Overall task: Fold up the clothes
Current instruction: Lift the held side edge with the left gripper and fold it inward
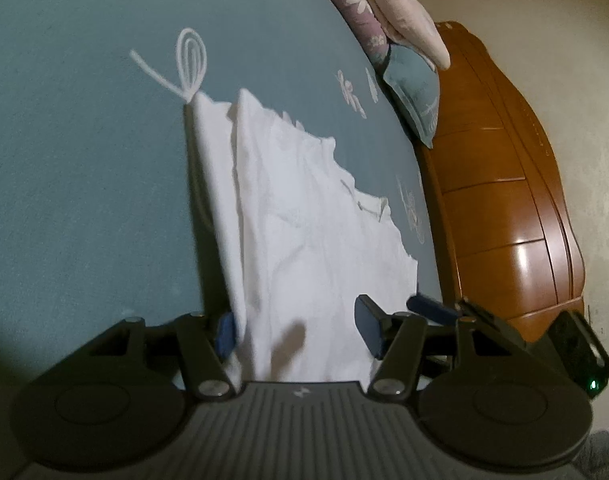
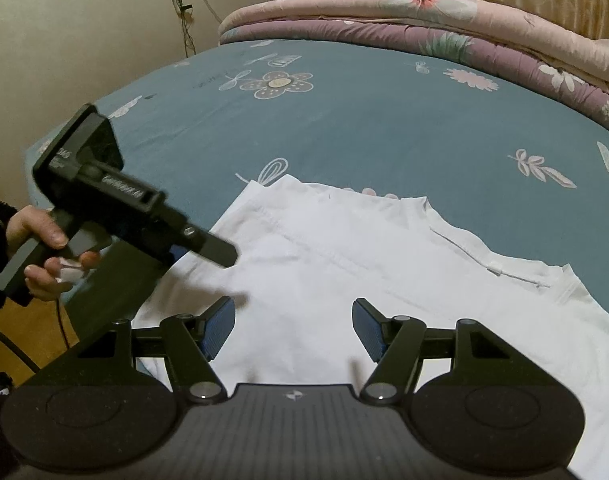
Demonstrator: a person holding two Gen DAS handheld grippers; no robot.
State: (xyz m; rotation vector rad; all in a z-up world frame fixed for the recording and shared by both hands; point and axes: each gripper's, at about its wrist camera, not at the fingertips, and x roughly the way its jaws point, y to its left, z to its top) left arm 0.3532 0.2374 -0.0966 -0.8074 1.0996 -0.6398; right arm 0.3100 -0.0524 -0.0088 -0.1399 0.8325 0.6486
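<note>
A white T-shirt (image 2: 344, 264) lies spread flat on the teal flowered bedsheet (image 2: 364, 120), its collar towards the right. In the left wrist view the shirt (image 1: 304, 208) runs away from me with a folded edge along its left side. My left gripper (image 1: 296, 330) hangs open at the shirt's near hem; cloth lies between the blue pads (image 1: 368, 328) and the folded edge hides part of the left pad. My right gripper (image 2: 294, 328) stands open just above the shirt's near part, holding nothing. A hand (image 2: 40, 248) holds the left gripper (image 2: 208, 254) over the shirt's left corner.
Folded pink and purple quilts (image 2: 444, 20) are stacked along the far side of the bed. A teal pillow (image 1: 416, 92) leans against the wooden headboard (image 1: 504, 208). Cables hang on the wall (image 2: 180, 4). Wooden floor (image 2: 28, 340) shows beside the bed at lower left.
</note>
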